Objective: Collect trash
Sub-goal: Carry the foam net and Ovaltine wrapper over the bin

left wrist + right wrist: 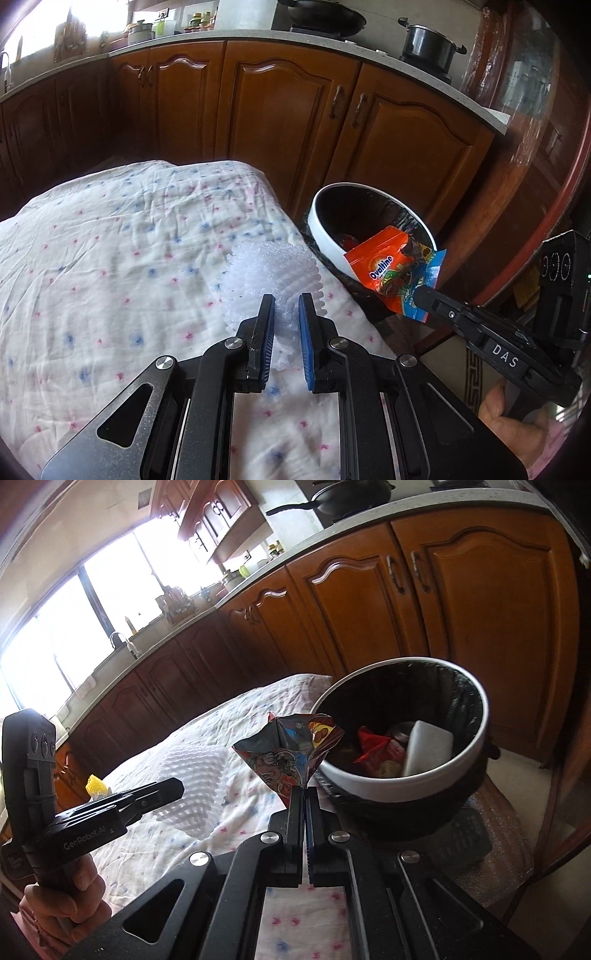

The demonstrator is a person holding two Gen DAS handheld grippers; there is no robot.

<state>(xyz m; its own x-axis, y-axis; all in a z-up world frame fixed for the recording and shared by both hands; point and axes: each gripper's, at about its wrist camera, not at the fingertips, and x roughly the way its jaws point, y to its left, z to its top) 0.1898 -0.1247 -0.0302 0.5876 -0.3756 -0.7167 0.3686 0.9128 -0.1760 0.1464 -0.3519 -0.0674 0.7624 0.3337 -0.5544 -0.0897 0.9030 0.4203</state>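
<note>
Beside the cloth-covered table (110,258), lined bin (369,786), left gripper (286,314) jaws pinching foam net (273,273), right gripper (304,797) clamping wrapper (288,749)

The left hand-held gripper (287,314) is matte black metal, with angular linkage arms and triangular cut-outs. Round silver screws (165,363) cap its pivots. Its fingers (263,332) carry ribbed blue pads. The right hand-held gripper (306,800) has the same build, with white "DAS" lettering (505,357) on its side (the left reads "GenRobot.AI" (89,835)).
</note>
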